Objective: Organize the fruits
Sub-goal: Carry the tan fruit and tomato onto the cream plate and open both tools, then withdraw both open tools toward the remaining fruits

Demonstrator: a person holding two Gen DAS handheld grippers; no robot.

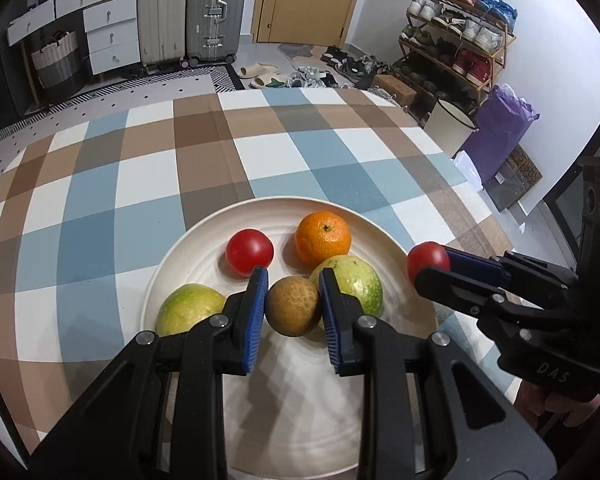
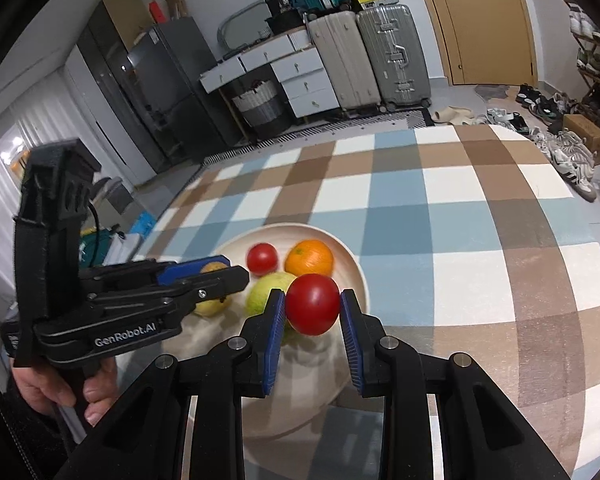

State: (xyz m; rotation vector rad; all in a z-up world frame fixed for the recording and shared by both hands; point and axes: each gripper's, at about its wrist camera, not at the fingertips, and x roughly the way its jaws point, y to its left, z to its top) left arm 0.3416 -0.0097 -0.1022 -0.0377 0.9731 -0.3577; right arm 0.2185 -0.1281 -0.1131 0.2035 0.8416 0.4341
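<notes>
Centre-low of the left wrist view: white plate [image 1: 380, 216] on checked counter [image 1: 100, 200], holding orange [image 1: 323, 238], tomato [image 1: 249, 251], two green fruits [image 1: 190, 308], brown round fruit [image 1: 293, 306]. Left gripper [image 1: 293, 314] pads flank the brown fruit, contact uncertain. Right gripper [image 2: 312, 320] clamps second tomato [image 2: 313, 304] above plate rim. Fruits roundish; no clear long axis.

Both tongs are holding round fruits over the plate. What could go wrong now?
The red tomato in the right tongs is pinched only at its sides above the plate rim; it might slip out and roll across the tablecloth.

The left tongs hold a brownish fruit squeezed between two green fruits; setting it down could knock them.
</notes>
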